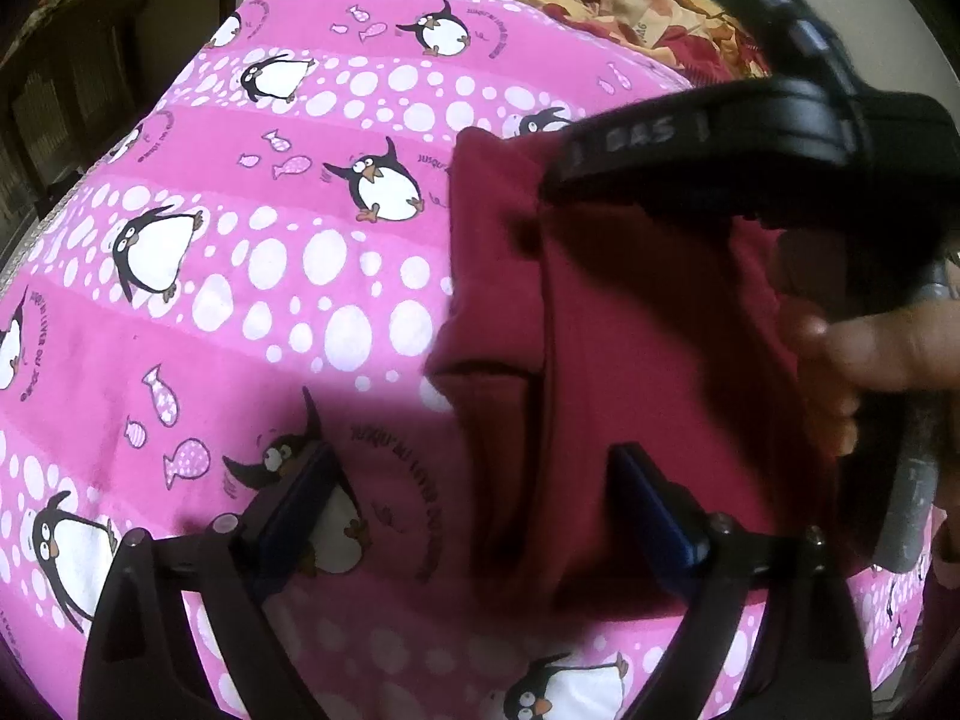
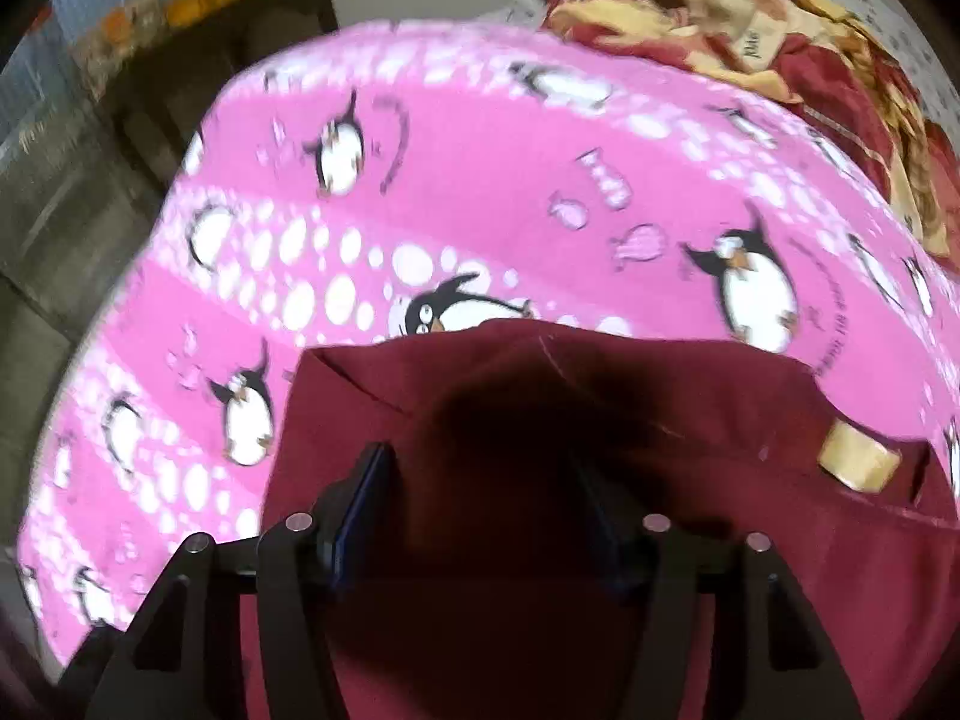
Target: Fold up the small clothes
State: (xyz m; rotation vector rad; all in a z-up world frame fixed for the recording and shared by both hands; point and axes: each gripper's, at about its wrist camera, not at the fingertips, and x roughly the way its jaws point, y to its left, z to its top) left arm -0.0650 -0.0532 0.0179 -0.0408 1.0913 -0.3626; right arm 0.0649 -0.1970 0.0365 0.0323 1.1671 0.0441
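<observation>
The biggest thing under me is the pink penguin sheet [image 1: 252, 276], spread over the bed as my work surface; it fills both views and runs off to a dark cabinet [image 1: 120, 54] far left. At the far right end of the bed a red and yellow blanket [image 2: 750, 42] lies bunched, well apart from my work.

Next in size is the maroon garment [image 2: 600, 420], the small piece I am folding. It lies on the sheet near me, right of centre in the left wrist view and filling the near half of the right wrist view. It looks already doubled at least once: I see a straight fold edge running near to far and a layered corner at its left side. A pale label [image 2: 858, 459] shows at its right edge, tucked just under a lip of cloth, which I judge marks the neckline or waistband.

My right gripper [image 2: 486, 498] hangs directly above the garment with its jaws spread wide and nothing between them; I judge I am placed here to press or pick up the fold. Its body crosses the top right of the left view, with my hand [image 1: 870, 354] on the handle.

My left gripper [image 1: 474, 498] is likewise wide apart and holding nothing, straddling the garment's left edge, one finger over sheet, the other over cloth, well placed to pinch that edge.
</observation>
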